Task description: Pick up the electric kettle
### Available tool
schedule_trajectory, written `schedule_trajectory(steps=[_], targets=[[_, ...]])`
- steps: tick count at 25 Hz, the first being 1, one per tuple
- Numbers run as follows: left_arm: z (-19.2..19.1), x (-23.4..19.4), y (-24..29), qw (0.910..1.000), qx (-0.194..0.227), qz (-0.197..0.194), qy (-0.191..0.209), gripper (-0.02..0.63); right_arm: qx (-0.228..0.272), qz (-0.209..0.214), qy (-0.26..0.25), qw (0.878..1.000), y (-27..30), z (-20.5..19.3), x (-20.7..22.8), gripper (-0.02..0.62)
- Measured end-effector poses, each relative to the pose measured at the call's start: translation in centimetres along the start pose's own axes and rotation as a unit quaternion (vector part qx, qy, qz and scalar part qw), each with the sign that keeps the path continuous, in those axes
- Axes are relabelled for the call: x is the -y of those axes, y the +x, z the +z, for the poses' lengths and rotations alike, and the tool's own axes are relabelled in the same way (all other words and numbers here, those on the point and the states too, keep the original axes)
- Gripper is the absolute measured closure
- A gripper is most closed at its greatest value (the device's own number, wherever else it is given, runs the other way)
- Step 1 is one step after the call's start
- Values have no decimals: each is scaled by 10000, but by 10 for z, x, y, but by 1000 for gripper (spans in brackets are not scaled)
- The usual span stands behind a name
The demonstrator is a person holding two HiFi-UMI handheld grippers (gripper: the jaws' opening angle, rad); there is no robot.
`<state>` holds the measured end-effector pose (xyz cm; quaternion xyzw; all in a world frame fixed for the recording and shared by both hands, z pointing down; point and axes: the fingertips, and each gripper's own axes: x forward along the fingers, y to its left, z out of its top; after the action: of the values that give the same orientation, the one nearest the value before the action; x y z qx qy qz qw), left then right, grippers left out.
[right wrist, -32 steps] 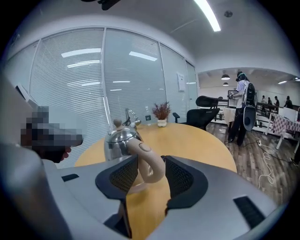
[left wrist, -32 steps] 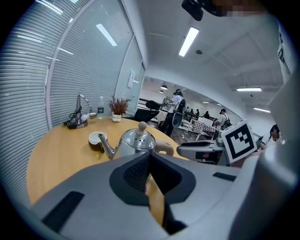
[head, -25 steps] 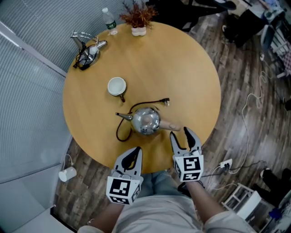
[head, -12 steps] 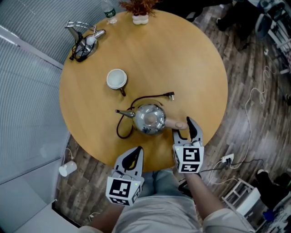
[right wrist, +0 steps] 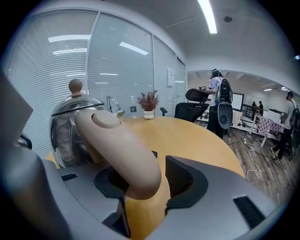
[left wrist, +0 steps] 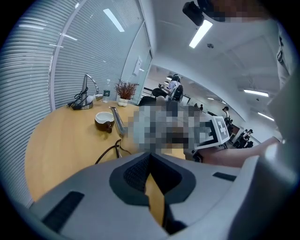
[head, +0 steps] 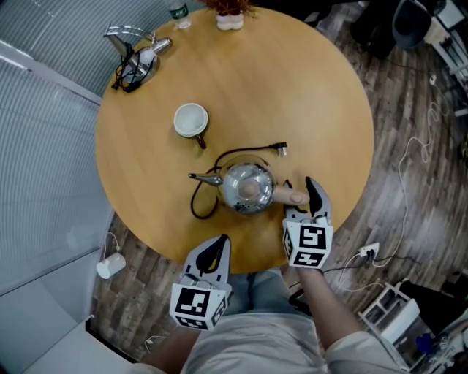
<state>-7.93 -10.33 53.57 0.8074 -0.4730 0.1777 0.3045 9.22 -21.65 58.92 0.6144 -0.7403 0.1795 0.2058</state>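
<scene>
While your right claw [head: 301,190] spreads around the beige handle [head: 284,195] of the shiny steel kettle [head: 246,188], your left claw [head: 216,250] is pressed together.

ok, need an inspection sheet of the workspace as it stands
Surface: round wooden table.
Job's things: electric kettle toward the near edge, spout left, handle toward the right tongs.
Clutter: mug mid-table; metal stand, bottle, potted plant at the far rim.
Grippers: right tongs open around the handle; left tongs shut, empty, at the near edge.
Cables: black cord looped by the kettle, plug loose.
Surroundings: plank floor, white floor cables, blinds.
</scene>
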Motion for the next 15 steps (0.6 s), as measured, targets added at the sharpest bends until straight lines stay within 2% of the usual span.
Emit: schedule_trajectory(steps=[2, 6, 15], targets=[[-1, -2, 0, 10000, -21, 6, -18, 603, -4, -17, 38, 10000, 4, 0, -1, 393], [-4, -5, -1, 10000, -49, 32, -60, 603, 69, -21, 92, 9999, 7, 1, -5, 492], [-10, -8, -3, 9999, -56, 81, -107, 603, 313, 13, 322, 9990, 6, 4, -3, 500]])
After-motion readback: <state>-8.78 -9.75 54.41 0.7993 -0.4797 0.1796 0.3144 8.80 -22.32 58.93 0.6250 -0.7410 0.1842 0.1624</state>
